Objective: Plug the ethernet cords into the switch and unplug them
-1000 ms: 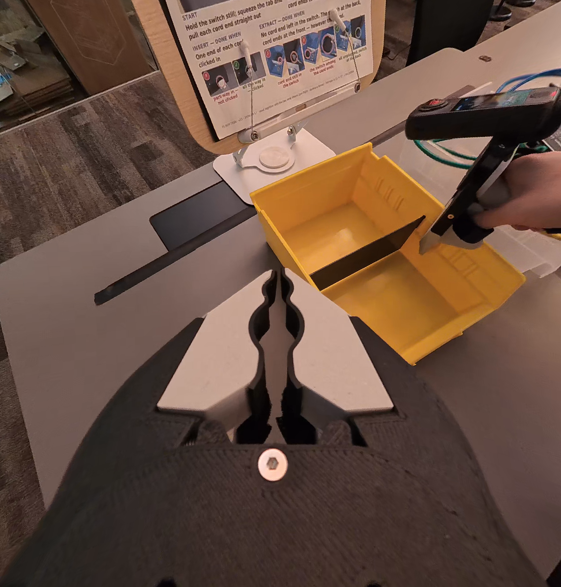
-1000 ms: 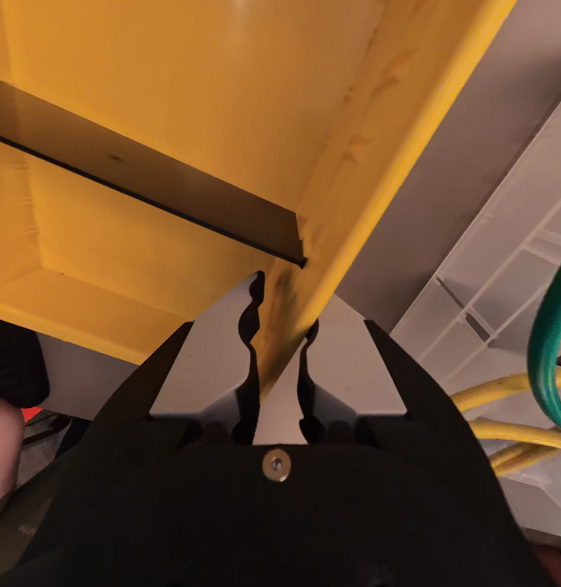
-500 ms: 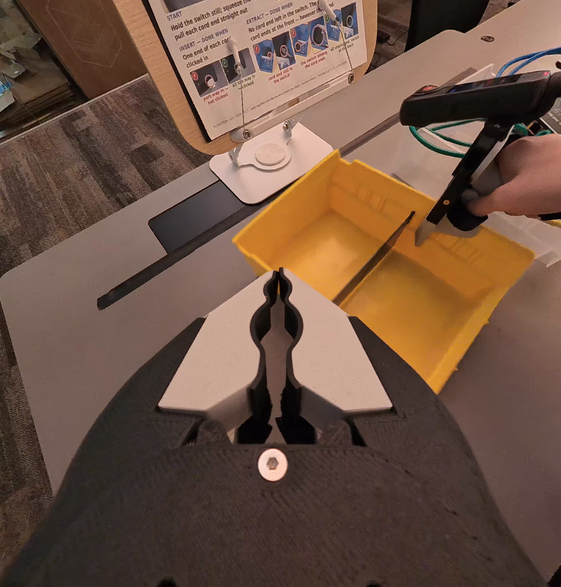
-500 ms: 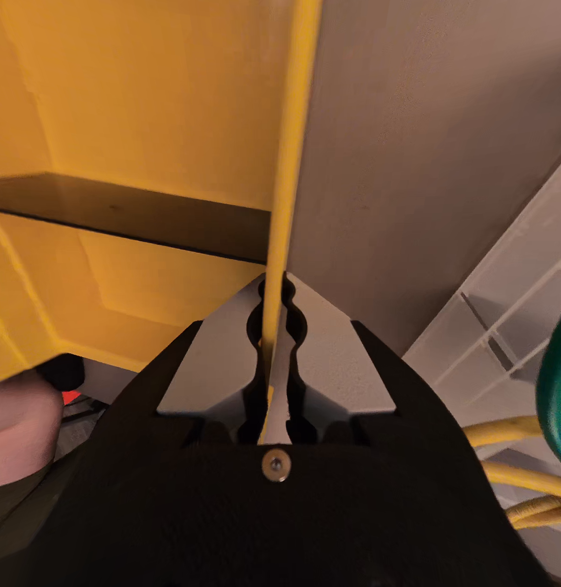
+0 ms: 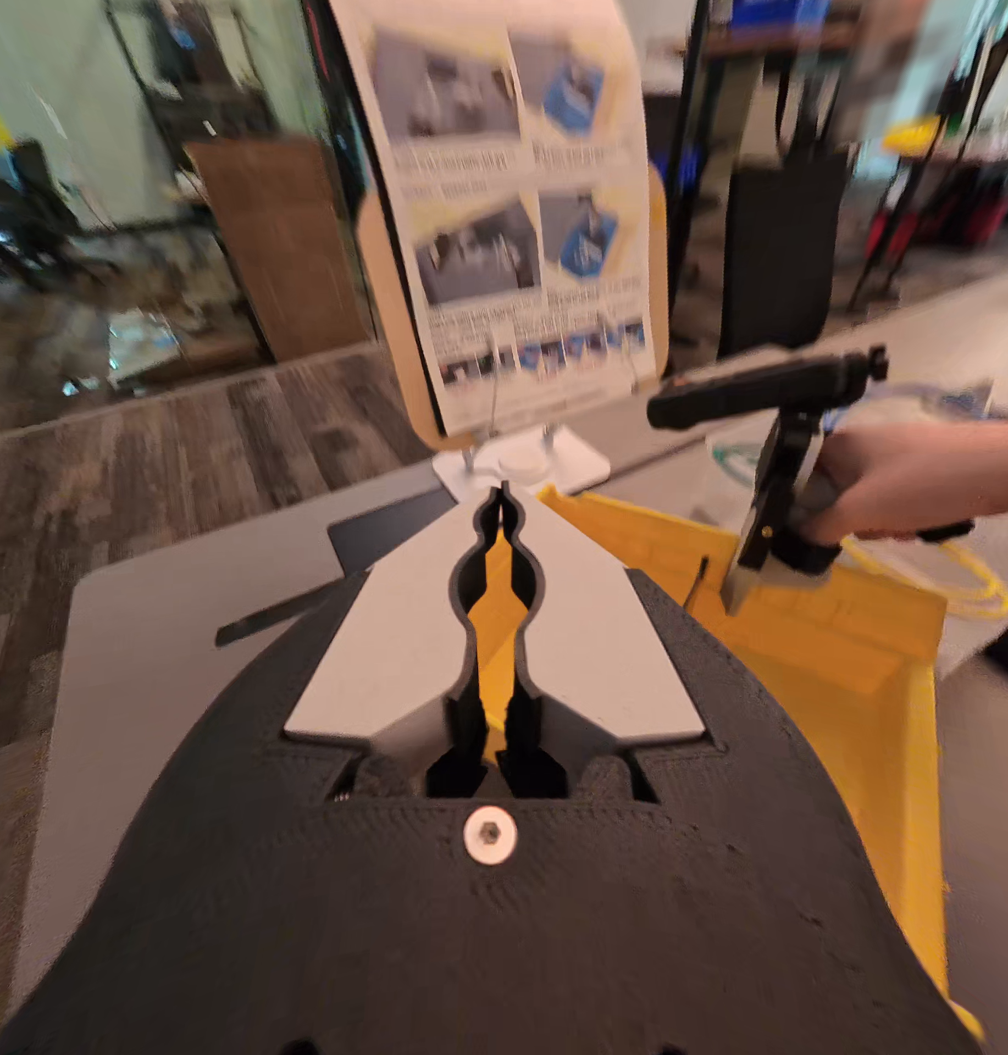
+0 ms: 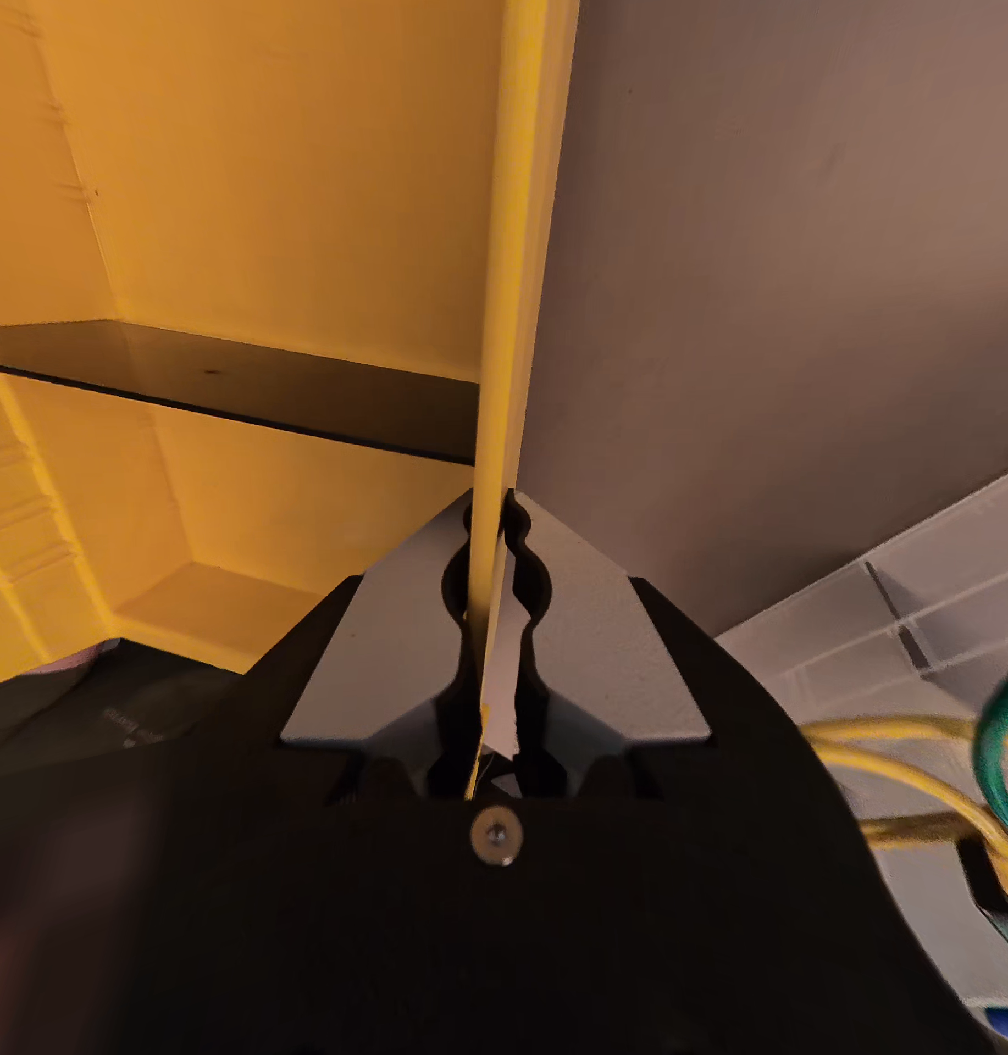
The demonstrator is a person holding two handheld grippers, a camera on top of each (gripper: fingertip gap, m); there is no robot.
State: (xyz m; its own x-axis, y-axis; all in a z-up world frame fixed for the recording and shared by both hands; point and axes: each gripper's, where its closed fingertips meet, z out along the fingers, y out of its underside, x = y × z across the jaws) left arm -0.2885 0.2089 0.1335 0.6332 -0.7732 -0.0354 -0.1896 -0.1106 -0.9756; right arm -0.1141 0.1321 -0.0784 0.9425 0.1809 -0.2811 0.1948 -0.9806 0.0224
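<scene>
My right gripper (image 6: 490, 505) is shut on the side wall of a yellow bin (image 6: 527, 228); the wall runs between its fingers. The bin has a black divider (image 6: 233, 371) and looks empty. In the left wrist view the right gripper (image 5: 733, 599), held by a hand (image 5: 901, 485), grips the far wall of the bin (image 5: 833, 656). My left gripper (image 5: 503, 492) is shut and empty, hovering over the bin's near left corner. Yellow cords (image 6: 918, 770) and a green cord (image 6: 998, 759) lie in a clear box (image 6: 918, 616) at the right. No switch is in view.
An instruction board (image 5: 524, 228) on a white stand stands at the back of the grey table (image 5: 147, 656). A dark slot (image 5: 387, 525) runs across the table behind the bin. The table edge and wood floor lie to the left. Some 30 cm of space lies between my two pairs of fingers.
The right gripper closed on the bin wall and has dragged and turned the bin nearer. My left gripper has tilted up and now sits over the bin's corner; its view is blurred by motion.
</scene>
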